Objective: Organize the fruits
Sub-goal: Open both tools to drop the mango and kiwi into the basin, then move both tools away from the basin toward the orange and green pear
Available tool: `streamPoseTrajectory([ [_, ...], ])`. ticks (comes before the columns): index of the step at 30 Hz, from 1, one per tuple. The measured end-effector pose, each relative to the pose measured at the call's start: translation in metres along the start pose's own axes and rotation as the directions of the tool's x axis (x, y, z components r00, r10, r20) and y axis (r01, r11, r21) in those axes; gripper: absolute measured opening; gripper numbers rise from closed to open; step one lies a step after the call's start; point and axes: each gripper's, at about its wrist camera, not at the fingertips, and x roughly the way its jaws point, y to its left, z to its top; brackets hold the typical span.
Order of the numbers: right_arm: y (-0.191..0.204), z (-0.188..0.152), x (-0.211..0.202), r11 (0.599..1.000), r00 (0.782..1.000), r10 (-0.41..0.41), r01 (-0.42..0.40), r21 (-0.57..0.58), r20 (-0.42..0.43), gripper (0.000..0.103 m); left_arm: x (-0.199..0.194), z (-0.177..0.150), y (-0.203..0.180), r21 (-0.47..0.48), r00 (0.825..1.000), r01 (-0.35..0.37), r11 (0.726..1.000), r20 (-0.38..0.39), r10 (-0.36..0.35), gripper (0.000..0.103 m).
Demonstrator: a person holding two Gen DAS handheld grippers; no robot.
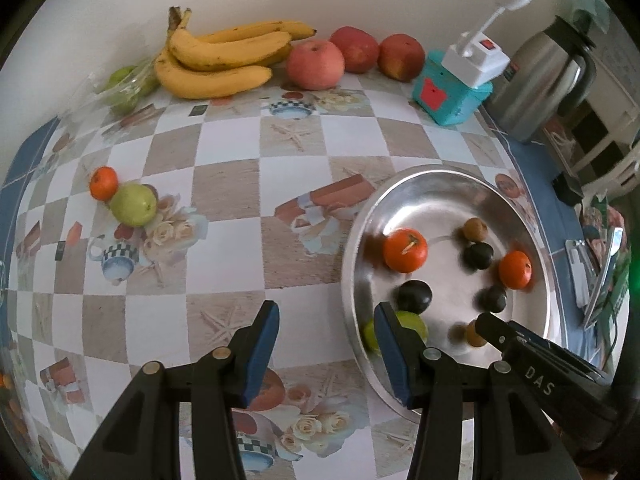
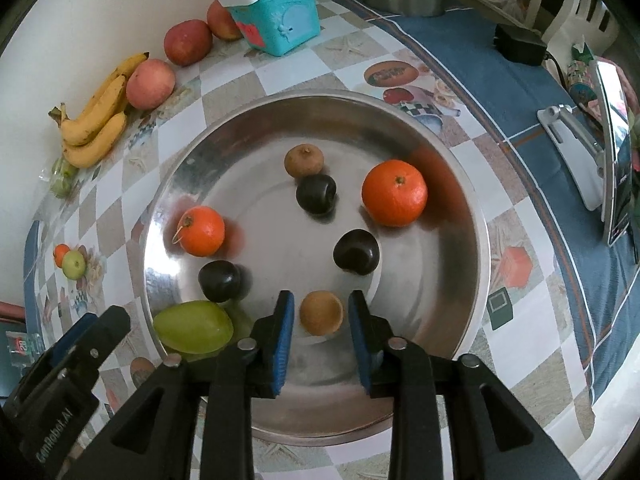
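Here the right gripper (image 2: 321, 330) hangs over the near part of the round, shallow stainless-steel tray (image 2: 472, 216), its blue-padded fingers (image 2: 285, 332) parted a little on either side of a small round tan-brown fruit (image 2: 321, 313) that sits on the metal; a narrow gap shows on each side, so the pads do not seem to press on it. If this is a release, the sound way is to spread the fingers evenly and lift straight up, so neither pad nudges the fruit and sets it rolling on the slick surface.

The left gripper (image 1: 326, 350) hovers at the tray's edge over the checked worktop (image 1: 224, 200), fingers spread with nothing between them.

In the tray lie two orange mandarins (image 2: 394, 193), three dark purple plums (image 2: 356, 253), a second tan-brown fruit (image 2: 304, 160) and an oval green fruit (image 2: 193, 326) against the rim.

Still out on the worktop, a small mandarin (image 1: 103, 183) touches a green pear-like fruit (image 1: 133, 204), well apart from the tray; these look like the next to fetch.
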Motion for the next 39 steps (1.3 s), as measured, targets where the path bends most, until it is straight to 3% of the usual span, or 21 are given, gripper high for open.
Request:
streamPoseTrajectory([
  [9, -0.002, 0.001, -0.005, 1.0, 1.0, -0.004, 0.004, -0.004, 0.024, 0.039, 0.002, 0.002, 0.012, -0.04, 1.0, -0.008, 0.999, -0.006, 0.008, 0.055],
  [13, -0.003, 0.002, -0.006, 1.0, 1.0, -0.009, 0.009, -0.008, 0.024, 0.041, 0.005, 0.002, 0.017, -0.056, 0.999, -0.039, 0.998, -0.016, 0.038, 0.069],
  [15, -0.002, 0.002, -0.006, 1.0, 1.0, -0.022, 0.022, -0.015, 0.022, 0.053, 0.007, 0.001, 0.02, -0.065, 0.998, -0.057, 0.996, -0.023, 0.056, 0.075],
  [18, 0.0, 0.004, -0.006, 0.999, 0.999, -0.034, 0.035, -0.027, 0.027, 0.059, 0.009, 0.0, 0.023, -0.073, 0.995, -0.096, 0.993, -0.025, 0.095, 0.087],
  [20, 0.002, 0.004, -0.006, 0.998, 0.999, -0.042, 0.043, -0.038, 0.031, 0.063, 0.01, 0.0, 0.026, -0.075, 0.992, -0.121, 0.99, -0.023, 0.12, 0.089],
  [21, 0.003, 0.004, -0.006, 0.998, 0.998, -0.047, 0.048, -0.042, 0.032, 0.072, 0.01, 0.0, 0.027, -0.076, 0.991, -0.136, 0.988, -0.021, 0.134, 0.089],
  [23, 0.004, 0.004, -0.006, 0.997, 0.998, -0.052, 0.054, -0.054, 0.035, 0.076, 0.011, 0.001, 0.029, -0.081, 0.989, -0.15, 0.985, -0.019, 0.149, 0.092],
  [25, 0.005, 0.004, -0.006, 0.997, 0.998, -0.053, 0.055, -0.06, 0.035, 0.076, 0.011, 0.0, 0.032, -0.089, 0.987, -0.16, 0.983, -0.02, 0.159, 0.101],
  [39, 0.003, 0.008, -0.013, 0.994, 0.992, -0.091, 0.095, -0.047, 0.085, 0.085, 0.012, 0.0, 0.041, -0.123, 0.98, -0.201, 0.972, -0.016, 0.201, 0.103],
])
